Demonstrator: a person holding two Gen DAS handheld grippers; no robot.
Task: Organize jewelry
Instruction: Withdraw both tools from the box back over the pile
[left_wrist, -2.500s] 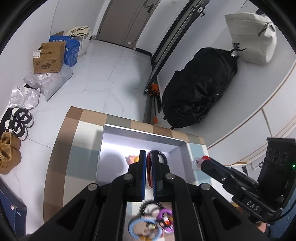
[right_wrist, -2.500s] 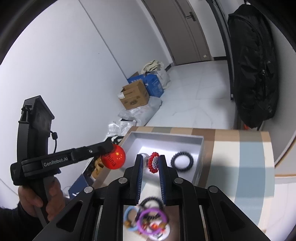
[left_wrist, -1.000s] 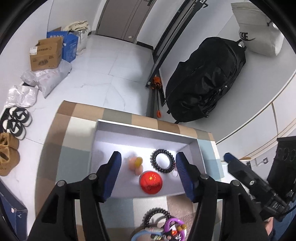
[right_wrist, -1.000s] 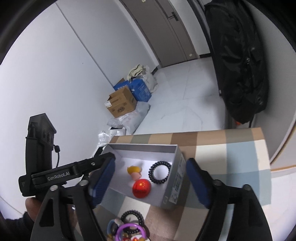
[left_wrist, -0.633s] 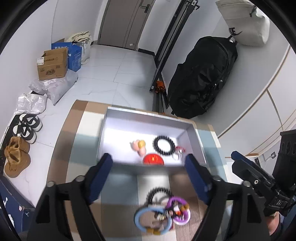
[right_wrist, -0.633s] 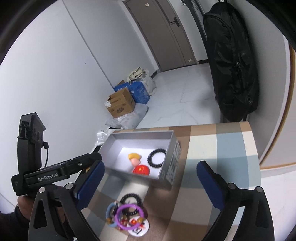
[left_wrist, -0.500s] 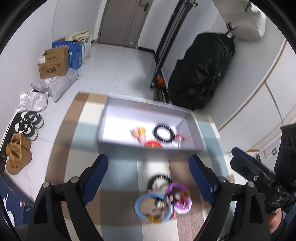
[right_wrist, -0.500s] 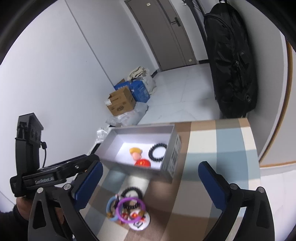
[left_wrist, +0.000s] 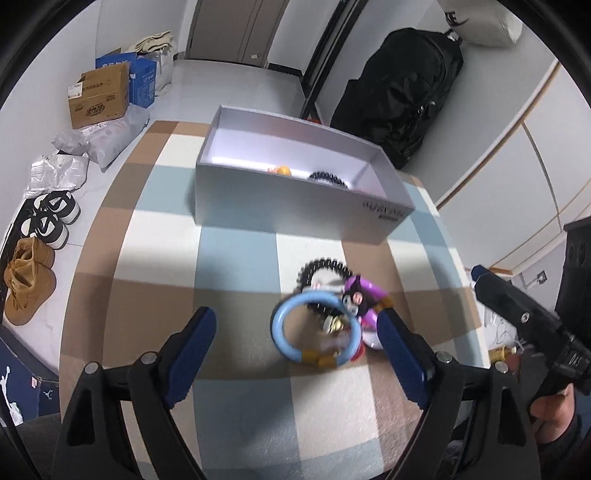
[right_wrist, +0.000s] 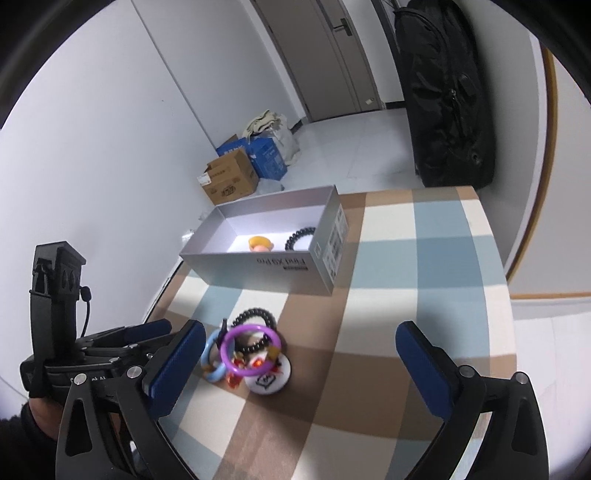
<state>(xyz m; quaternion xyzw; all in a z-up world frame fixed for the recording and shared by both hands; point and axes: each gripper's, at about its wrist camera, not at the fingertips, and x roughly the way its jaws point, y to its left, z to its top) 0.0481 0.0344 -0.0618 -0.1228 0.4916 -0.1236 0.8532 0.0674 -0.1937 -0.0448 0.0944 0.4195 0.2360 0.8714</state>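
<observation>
A grey box (left_wrist: 295, 210) stands at the far side of the checked table; it also shows in the right wrist view (right_wrist: 266, 266). Inside lie a black bead bracelet (right_wrist: 300, 237) and an orange-topped trinket (right_wrist: 259, 243). In front of the box sits a pile of jewelry: a blue ring (left_wrist: 291, 334), a purple ring (right_wrist: 251, 349), a black coil bracelet (left_wrist: 323, 267) and a white badge (right_wrist: 269, 380). My left gripper (left_wrist: 295, 354) is open, just before the pile. My right gripper (right_wrist: 299, 363) is open, with the pile at its left finger.
The checked tablecloth (right_wrist: 406, 295) covers the table. Cardboard boxes (left_wrist: 99, 98), plastic bags and shoes (left_wrist: 48, 221) lie on the floor to the left. A black backpack (left_wrist: 402, 96) leans on the far wall.
Both grippers opened over the box, dropping a red ball and a small trinket, then pulled back and lowered toward the pile on the cloth.
</observation>
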